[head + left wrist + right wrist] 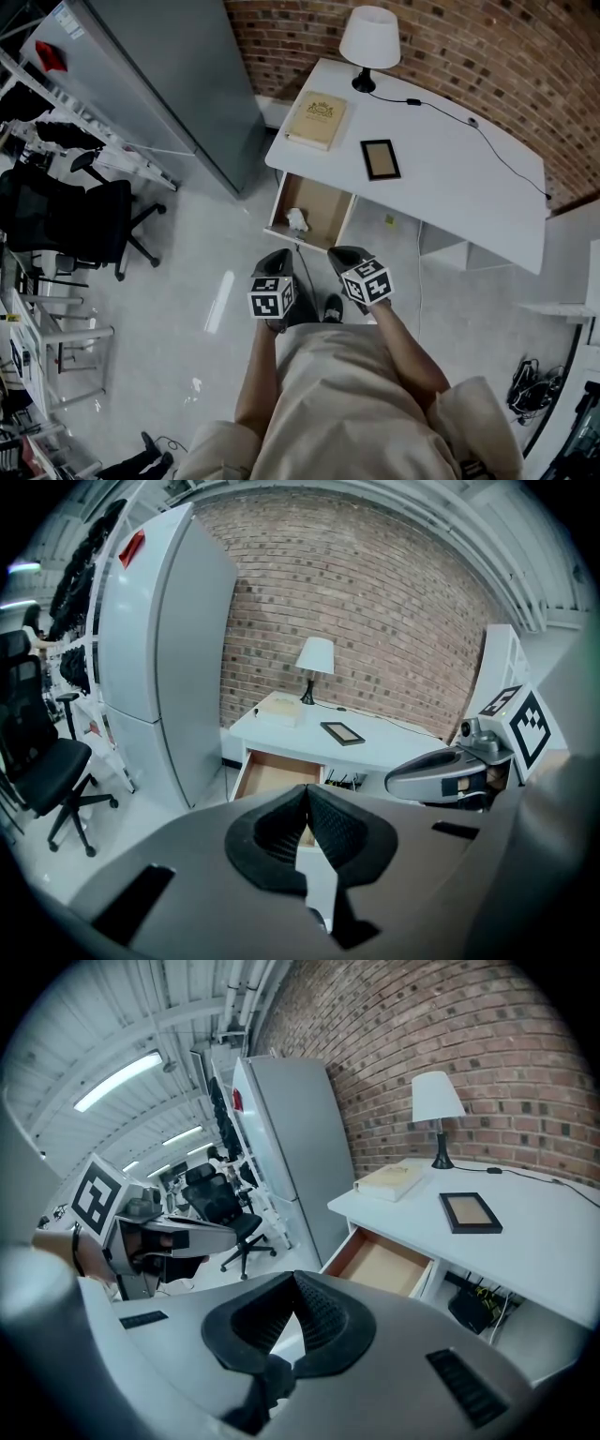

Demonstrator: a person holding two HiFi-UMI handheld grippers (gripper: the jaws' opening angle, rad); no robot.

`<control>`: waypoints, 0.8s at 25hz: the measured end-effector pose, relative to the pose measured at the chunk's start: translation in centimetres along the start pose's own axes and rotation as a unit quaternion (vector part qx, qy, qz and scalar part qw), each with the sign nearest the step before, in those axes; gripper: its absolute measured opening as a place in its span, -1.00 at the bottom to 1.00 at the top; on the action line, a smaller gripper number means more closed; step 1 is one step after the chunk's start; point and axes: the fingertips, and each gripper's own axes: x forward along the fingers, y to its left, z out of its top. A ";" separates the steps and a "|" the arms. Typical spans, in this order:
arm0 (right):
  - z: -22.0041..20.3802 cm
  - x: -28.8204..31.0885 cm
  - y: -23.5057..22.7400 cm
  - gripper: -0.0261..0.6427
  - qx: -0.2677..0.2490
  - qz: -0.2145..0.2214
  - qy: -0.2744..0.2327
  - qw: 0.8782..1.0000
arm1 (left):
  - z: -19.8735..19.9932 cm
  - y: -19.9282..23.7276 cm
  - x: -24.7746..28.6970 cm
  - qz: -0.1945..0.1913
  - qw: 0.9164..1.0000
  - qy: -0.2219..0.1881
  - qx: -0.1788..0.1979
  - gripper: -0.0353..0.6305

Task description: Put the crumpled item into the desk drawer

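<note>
The white desk [450,169] has its wooden drawer [323,202] pulled open. A crumpled white item [297,220] lies inside the drawer, near its front left corner. Both grippers hover side by side over the floor, just short of the drawer front. My left gripper [278,256] is shut with nothing in it, and so is my right gripper [344,254]. In the left gripper view the shut jaws [307,797] point at the drawer [272,772]. The right gripper view shows its shut jaws [294,1283] left of the drawer [382,1262]. Neither gripper view shows the crumpled item.
On the desk stand a white lamp [369,39], a tan book [317,119] and a dark picture frame [380,159], with a black cable [469,122] across the top. A tall grey cabinet [159,84] stands left of the desk. A black office chair [89,220] is further left.
</note>
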 end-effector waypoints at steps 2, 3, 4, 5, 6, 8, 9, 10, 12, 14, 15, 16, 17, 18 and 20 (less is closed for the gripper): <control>-0.1 0.0 0.0 -0.84 -0.001 0.000 0.001 1.000 | 0.2 0.0 0.0 0.003 1.000 -0.005 0.001 -0.84; -0.1 0.0 -0.1 -0.84 -0.002 -0.001 0.001 1.000 | 0.3 0.0 0.0 0.004 1.000 -0.008 0.002 -0.84; -0.1 -0.1 -0.1 -0.84 -0.003 -0.002 0.001 1.000 | 0.4 0.1 0.0 0.006 1.000 -0.010 0.001 -0.84; -0.2 -0.1 -0.1 -0.84 -0.004 -0.002 0.001 1.000 | 0.4 0.1 0.0 0.007 1.000 -0.011 0.001 -0.84; -0.2 -0.1 -0.1 -0.84 -0.004 -0.002 0.001 1.000 | 0.4 0.2 0.0 0.007 1.000 -0.011 0.001 -0.84; -0.2 -0.1 -0.1 -0.84 -0.005 -0.002 0.001 1.000 | 0.4 0.1 0.0 0.006 1.000 -0.010 0.000 -0.84; -0.2 -0.1 0.0 -0.84 -0.005 -0.002 0.001 1.000 | 0.4 0.1 0.1 0.006 1.000 -0.009 0.000 -0.84; -0.2 -0.1 0.0 -0.84 -0.006 -0.002 0.002 1.000 | 0.4 0.1 0.1 0.005 1.000 -0.008 0.001 -0.84; -0.3 0.0 0.1 -0.84 -0.007 -0.001 0.004 1.000 | 0.3 0.1 0.1 0.005 1.000 -0.008 0.001 -0.84; -0.2 0.0 0.2 -0.84 -0.010 0.000 0.004 1.000 | 0.3 0.2 0.0 0.005 1.000 -0.008 0.000 -0.84; -0.2 0.1 0.2 -0.84 -0.011 0.000 0.004 1.000 | 0.2 0.3 0.0 0.006 1.000 -0.008 -0.001 -0.84; -0.1 0.1 0.2 -0.84 -0.011 0.000 0.004 1.000 | 0.2 0.4 0.0 0.007 1.000 -0.008 -0.002 -0.84; 0.0 0.2 0.1 -0.84 -0.011 0.000 0.004 1.000 | 0.2 0.5 0.0 0.007 1.000 -0.008 -0.003 -0.84; 0.0 0.3 0.1 -0.84 -0.011 0.000 0.003 1.000 | 0.2 0.6 0.1 0.007 1.000 -0.007 -0.004 -0.84; 0.2 0.5 0.1 -0.84 -0.011 0.000 0.003 1.000 | 0.1 0.9 0.1 0.008 1.000 -0.007 -0.006 -0.84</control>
